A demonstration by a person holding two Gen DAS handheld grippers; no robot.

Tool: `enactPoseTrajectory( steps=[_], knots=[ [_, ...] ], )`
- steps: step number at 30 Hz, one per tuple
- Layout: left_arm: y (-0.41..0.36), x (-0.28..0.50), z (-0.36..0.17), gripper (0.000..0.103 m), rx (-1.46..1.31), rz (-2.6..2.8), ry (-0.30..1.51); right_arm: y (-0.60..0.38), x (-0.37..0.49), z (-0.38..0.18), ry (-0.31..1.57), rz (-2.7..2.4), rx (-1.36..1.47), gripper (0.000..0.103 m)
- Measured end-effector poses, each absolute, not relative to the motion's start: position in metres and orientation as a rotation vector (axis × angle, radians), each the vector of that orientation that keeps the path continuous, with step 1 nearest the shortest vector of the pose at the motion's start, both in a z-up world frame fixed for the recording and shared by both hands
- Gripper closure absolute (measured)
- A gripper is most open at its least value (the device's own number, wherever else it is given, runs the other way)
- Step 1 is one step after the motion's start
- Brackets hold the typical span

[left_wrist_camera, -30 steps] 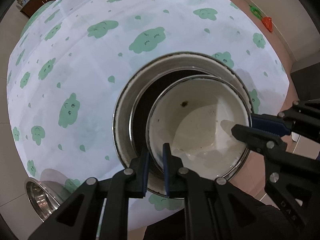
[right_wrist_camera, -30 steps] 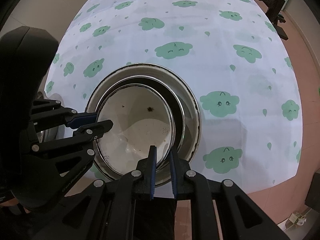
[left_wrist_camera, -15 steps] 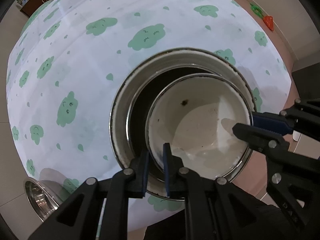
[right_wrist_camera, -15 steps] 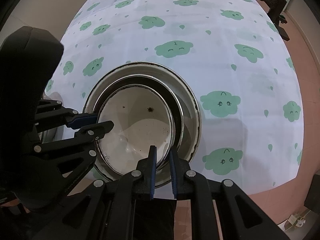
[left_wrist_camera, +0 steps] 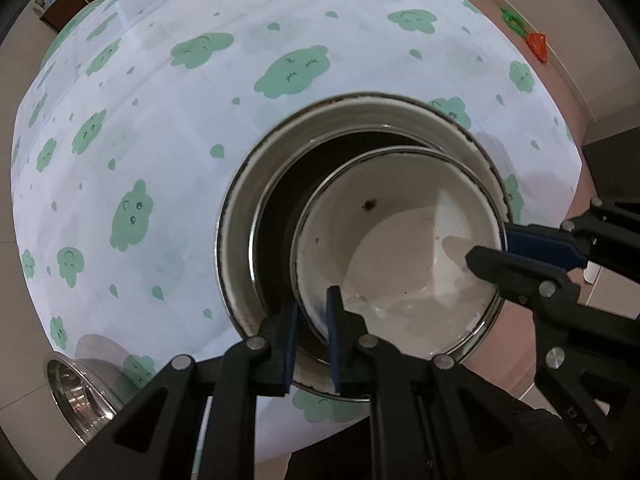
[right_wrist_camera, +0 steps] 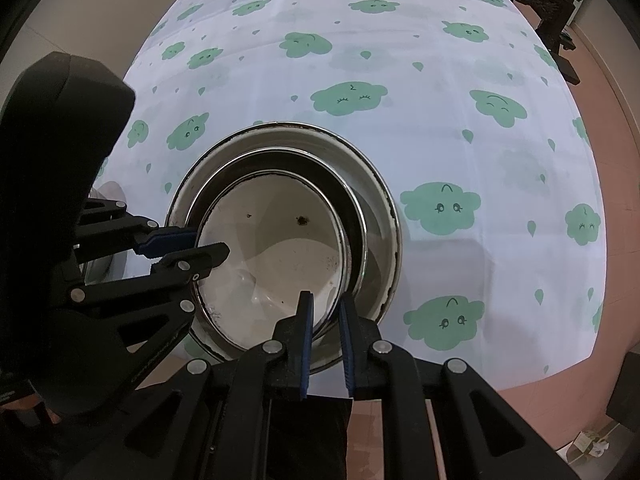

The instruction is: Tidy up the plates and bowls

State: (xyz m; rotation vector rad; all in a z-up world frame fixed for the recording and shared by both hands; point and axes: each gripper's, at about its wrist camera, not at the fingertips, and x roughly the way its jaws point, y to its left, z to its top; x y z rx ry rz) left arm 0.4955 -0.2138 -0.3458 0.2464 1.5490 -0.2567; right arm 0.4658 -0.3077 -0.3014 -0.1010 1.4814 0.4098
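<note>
White bowl (left_wrist_camera: 400, 240) rim pinched by left gripper (left_wrist_camera: 312, 312) and, seemingly, right gripper (right_wrist_camera: 326, 312).

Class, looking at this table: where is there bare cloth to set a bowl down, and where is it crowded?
Free: the cloud-print tablecloth beyond and to the right of the nested bowls. Crowded: the near edge, where both grippers clamp the white bowl and a steel bowl sits at the left corner.

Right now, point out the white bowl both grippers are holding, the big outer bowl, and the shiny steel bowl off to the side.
White enamel bowl (left_wrist_camera: 400, 248), left wrist view, inner wall.
Large outer bowl (right_wrist_camera: 384, 208), right wrist view, right rim.
Steel bowl (left_wrist_camera: 76, 392), left wrist view, shiny inside.
</note>
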Motion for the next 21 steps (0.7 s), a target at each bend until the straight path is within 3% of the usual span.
enactPoseTrajectory(
  steps=[21],
  knots=[
    [-0.213,0.496,-0.334,0.087,0.247,-0.256,1.517,-0.307,0.466,-0.295,1.457,0.397,-0.081,0.086]
  ],
)
